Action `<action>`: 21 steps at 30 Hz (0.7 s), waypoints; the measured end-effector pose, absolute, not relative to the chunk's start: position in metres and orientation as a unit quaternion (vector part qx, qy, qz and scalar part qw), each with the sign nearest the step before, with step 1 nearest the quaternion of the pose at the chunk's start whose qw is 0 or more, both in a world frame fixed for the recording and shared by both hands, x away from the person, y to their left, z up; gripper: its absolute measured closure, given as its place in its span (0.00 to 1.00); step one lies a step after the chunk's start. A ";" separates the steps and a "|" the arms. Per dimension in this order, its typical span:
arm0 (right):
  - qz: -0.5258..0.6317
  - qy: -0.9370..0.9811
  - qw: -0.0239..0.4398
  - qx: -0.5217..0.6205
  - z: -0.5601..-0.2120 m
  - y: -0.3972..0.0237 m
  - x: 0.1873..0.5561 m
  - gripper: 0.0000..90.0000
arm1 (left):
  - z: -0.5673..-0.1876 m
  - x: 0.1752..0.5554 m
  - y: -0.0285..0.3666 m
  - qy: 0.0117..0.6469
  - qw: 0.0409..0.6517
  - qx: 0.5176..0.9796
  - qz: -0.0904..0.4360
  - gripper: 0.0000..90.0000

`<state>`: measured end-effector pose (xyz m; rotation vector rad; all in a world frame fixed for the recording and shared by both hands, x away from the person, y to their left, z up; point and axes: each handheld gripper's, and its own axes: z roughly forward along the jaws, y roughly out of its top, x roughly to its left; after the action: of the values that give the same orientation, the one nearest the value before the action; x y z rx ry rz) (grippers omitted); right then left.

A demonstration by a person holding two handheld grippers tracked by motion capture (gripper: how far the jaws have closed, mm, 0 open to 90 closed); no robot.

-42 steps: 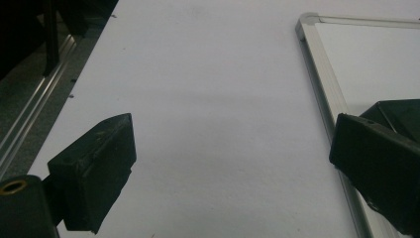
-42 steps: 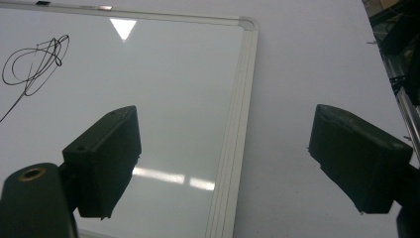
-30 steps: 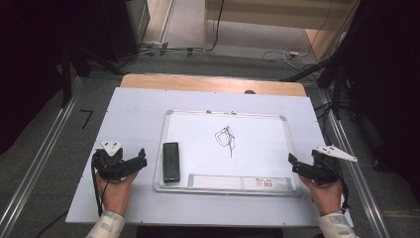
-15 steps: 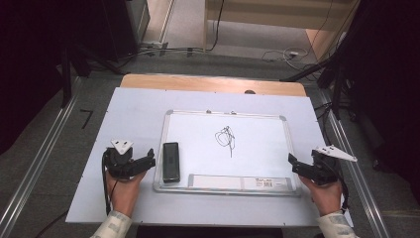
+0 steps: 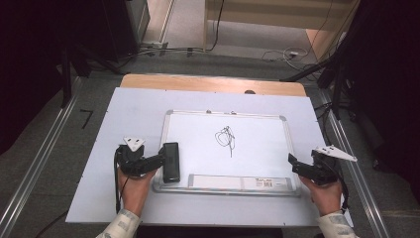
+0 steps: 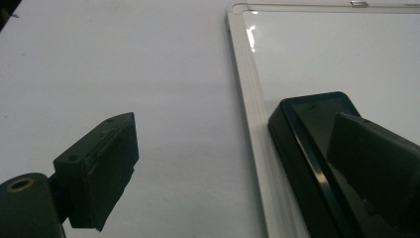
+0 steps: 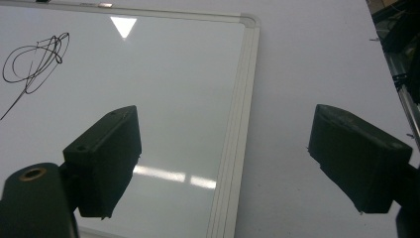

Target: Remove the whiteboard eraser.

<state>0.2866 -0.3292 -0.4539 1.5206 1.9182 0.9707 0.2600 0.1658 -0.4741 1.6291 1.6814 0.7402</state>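
A whiteboard (image 5: 257, 148) lies flat on the white table sheet, with a black scribble (image 5: 225, 139) near its middle. A black eraser (image 5: 171, 161) rests on the board's left edge. My left gripper (image 5: 159, 160) is open right at the eraser. In the left gripper view one jaw hangs over the bare sheet, and the other is over the eraser (image 6: 307, 129), with the board's frame (image 6: 250, 99) between them. My right gripper (image 5: 293, 163) is open at the board's right edge; its jaws straddle the frame (image 7: 242, 99), and the scribble (image 7: 34, 62) lies far off.
The white sheet (image 5: 133, 114) covers a wooden table (image 5: 208, 83). A pale label strip (image 5: 237, 182) runs along the board's near edge. Metal rails (image 5: 42, 158) flank the table, and cables trail on the floor behind it.
My left gripper has moved right across the sheet until its jaws reach the eraser. The right gripper, the board and the eraser have stayed put.
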 end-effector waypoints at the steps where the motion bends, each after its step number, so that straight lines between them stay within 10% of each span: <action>1: 0.357 0.705 0.251 0.560 -0.454 -0.329 0.287 0.13 | -0.474 0.261 0.164 0.644 0.336 0.627 0.282 0.07; 21: 0.358 0.705 0.250 0.559 -0.454 -0.330 0.286 0.13 | -0.480 0.273 0.130 0.636 0.344 0.642 0.257 0.09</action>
<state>0.2859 -0.3297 -0.4537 1.5205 1.9195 0.9742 0.2731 0.1303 -0.4800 1.6670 1.6511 0.6682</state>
